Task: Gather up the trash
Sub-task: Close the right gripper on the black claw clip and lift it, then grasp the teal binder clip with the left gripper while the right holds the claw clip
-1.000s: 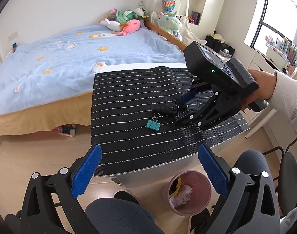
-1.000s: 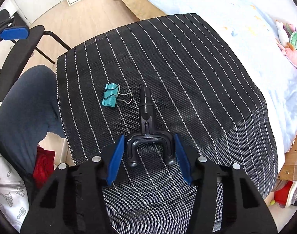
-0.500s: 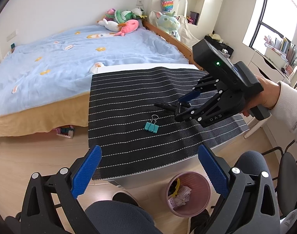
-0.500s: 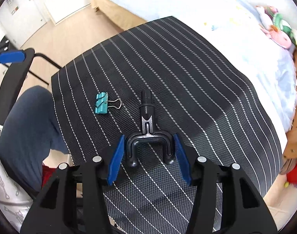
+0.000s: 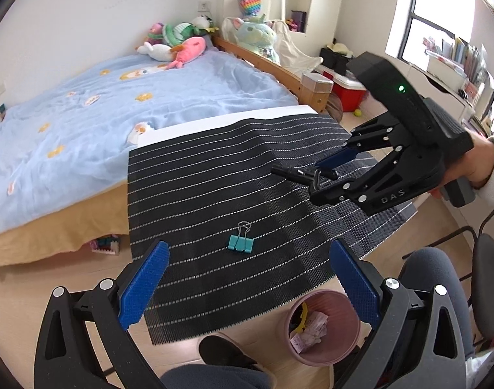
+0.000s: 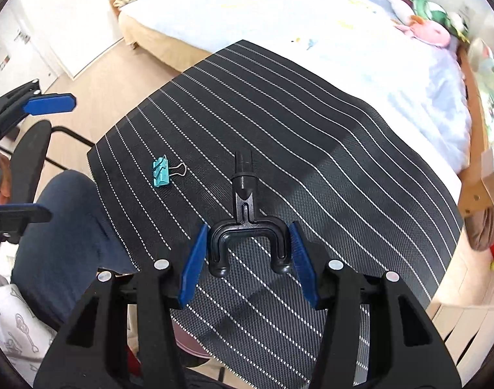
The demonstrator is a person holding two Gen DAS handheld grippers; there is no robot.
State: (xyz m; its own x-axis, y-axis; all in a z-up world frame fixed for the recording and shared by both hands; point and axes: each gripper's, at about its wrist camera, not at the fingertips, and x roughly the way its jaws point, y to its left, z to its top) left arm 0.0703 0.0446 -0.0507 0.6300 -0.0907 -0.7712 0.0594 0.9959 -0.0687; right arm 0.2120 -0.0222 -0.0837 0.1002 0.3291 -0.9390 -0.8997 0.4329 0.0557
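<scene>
Bedroom with a blue bed (image 5: 123, 120); against it a striped black mat (image 5: 214, 168) covers a low table, the landmark here. Below the mat's near edge a pink bin (image 5: 324, 327) already holds crumpled paper and something yellow. Above the mat's right side the right gripper (image 6: 247, 256) is clamped on a black forked part (image 6: 245, 207); a teal clip (image 5: 241, 243) remains mid-mat, and the left gripper (image 5: 247, 282) is spread wide, empty.

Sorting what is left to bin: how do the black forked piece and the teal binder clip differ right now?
The black forked piece is clamped in the right tongs, off the mat; the teal binder clip lies loose on the striped mat. The piece is black and longer; the clip is teal and short.
</scene>
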